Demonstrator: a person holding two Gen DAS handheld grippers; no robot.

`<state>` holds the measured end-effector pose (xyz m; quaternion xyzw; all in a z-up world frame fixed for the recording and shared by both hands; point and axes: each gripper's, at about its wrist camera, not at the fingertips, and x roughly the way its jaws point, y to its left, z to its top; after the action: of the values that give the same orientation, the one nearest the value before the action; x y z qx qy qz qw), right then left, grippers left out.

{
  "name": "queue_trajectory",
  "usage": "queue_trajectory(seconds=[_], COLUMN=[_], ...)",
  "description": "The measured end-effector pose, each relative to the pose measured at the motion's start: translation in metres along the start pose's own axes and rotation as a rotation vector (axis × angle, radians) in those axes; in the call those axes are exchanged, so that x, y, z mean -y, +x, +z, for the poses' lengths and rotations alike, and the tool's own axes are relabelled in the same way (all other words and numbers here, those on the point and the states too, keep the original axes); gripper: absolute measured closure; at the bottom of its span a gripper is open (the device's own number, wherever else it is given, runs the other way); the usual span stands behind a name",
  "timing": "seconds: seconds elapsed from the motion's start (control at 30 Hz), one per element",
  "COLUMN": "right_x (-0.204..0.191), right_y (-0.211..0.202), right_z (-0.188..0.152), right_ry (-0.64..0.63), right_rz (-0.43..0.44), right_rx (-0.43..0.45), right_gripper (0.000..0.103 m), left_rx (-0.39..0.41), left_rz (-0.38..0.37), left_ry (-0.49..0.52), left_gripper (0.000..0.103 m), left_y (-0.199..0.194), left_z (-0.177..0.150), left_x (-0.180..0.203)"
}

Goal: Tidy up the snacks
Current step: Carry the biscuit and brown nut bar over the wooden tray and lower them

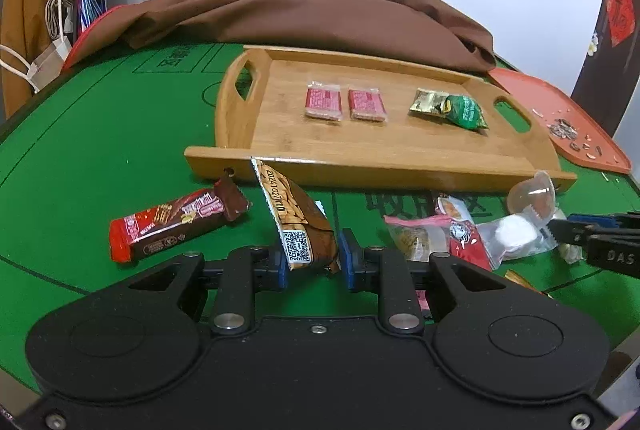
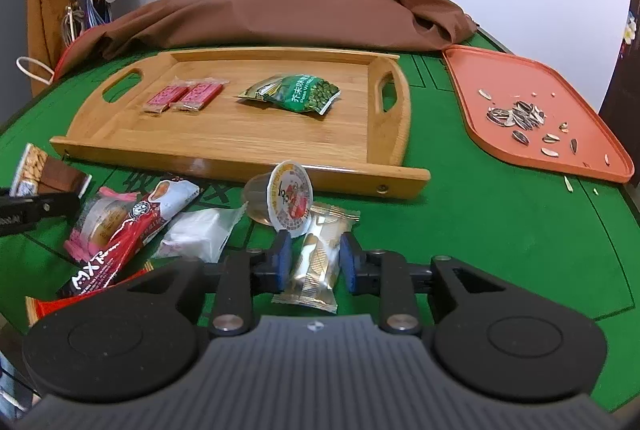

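Note:
My left gripper [image 1: 314, 264] is shut on a brown almond snack packet [image 1: 298, 222], which it holds upright just in front of the wooden tray [image 1: 360, 170]. On the tray lie two pink packets [image 1: 323, 104], a small gold packet [image 1: 428, 102] and a green pea packet [image 2: 308, 94]. My right gripper [image 2: 314, 264] is open over the green table, with a gold-striped packet [image 2: 316, 266] lying loose between its pads. A jelly cup [image 2: 280, 198] lies tipped on its side just beyond it. To the left sits a pile with a red packet [image 2: 120, 242] and a white packet [image 2: 196, 234].
A red-and-brown chocolate bar [image 1: 176, 226] lies on the green felt at the left. An orange tray [image 2: 480, 70] with sunflower seeds [image 2: 516, 118] stands at the right. Brown cloth [image 2: 280, 18] is bunched behind the wooden tray. Bags and a hat hang at the back left.

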<state>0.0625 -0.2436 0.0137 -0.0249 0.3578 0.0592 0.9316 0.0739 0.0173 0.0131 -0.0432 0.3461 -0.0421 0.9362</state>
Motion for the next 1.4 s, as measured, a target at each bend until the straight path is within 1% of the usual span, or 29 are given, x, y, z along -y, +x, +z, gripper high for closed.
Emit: queue_trajectory(seconds=[0.1, 0.17, 0.2, 0.23, 0.27, 0.3, 0.47, 0.63, 0.83, 1.0, 1.13, 1.3, 1.4], right_x=[0.001, 0.000, -0.001, -0.002, -0.003, -0.004, -0.002, 0.010, 0.014, 0.017, 0.018, 0.017, 0.015], right_y=[0.009, 0.010, 0.010, 0.010, 0.010, 0.009, -0.010, -0.019, -0.016, 0.002, 0.022, 0.050, 0.063], right_z=[0.000, 0.000, -0.001, -0.001, -0.001, 0.000, 0.009, 0.030, 0.058, 0.080, 0.093, 0.098, 0.097], right_ry=[0.019, 0.014, 0.009, 0.005, 0.000, 0.000, 0.013, 0.067, 0.070, 0.068, 0.069, 0.081, 0.074], right_rz=[-0.041, -0.053, -0.056, -0.054, -0.051, -0.057, -0.038, 0.022, 0.014, 0.008, -0.010, 0.006, 0.003], right_rx=[-0.011, -0.003, -0.003, -0.004, -0.006, -0.005, 0.052, 0.064, 0.094, 0.071, 0.040, -0.027, -0.047], right_gripper=[0.053, 0.053, 0.057, 0.073, 0.077, 0.078, 0.078, 0.078, 0.078, 0.078, 0.078, 0.078, 0.078], left_rx=[0.006, 0.012, 0.015, 0.018, 0.022, 0.025, 0.037, 0.045, 0.048, -0.001, -0.051, -0.113, -0.126], left_rz=[-0.005, -0.005, -0.003, -0.002, -0.003, -0.005, -0.018, -0.049, -0.068, -0.107, -0.130, -0.148, -0.147], left_ry=[-0.005, -0.004, -0.002, 0.001, 0.004, 0.004, 0.005, 0.010, 0.025, -0.004, -0.035, -0.061, -0.066], left_gripper=[0.081, 0.081, 0.081, 0.081, 0.081, 0.081, 0.081, 0.081, 0.081, 0.081, 0.081, 0.081, 0.081], left_y=[-0.001, -0.002, -0.002, -0.003, -0.003, -0.003, -0.005, -0.003, 0.010, 0.033, 0.055, 0.077, 0.085], left_z=[0.003, 0.006, 0.008, 0.010, 0.011, 0.014, 0.027, 0.047, 0.075, 0.091, 0.097, 0.095, 0.093], left_x=[-0.001, -0.001, -0.001, -0.001, -0.001, -0.001, -0.004, -0.006, -0.003, -0.005, -0.007, -0.007, -0.006])
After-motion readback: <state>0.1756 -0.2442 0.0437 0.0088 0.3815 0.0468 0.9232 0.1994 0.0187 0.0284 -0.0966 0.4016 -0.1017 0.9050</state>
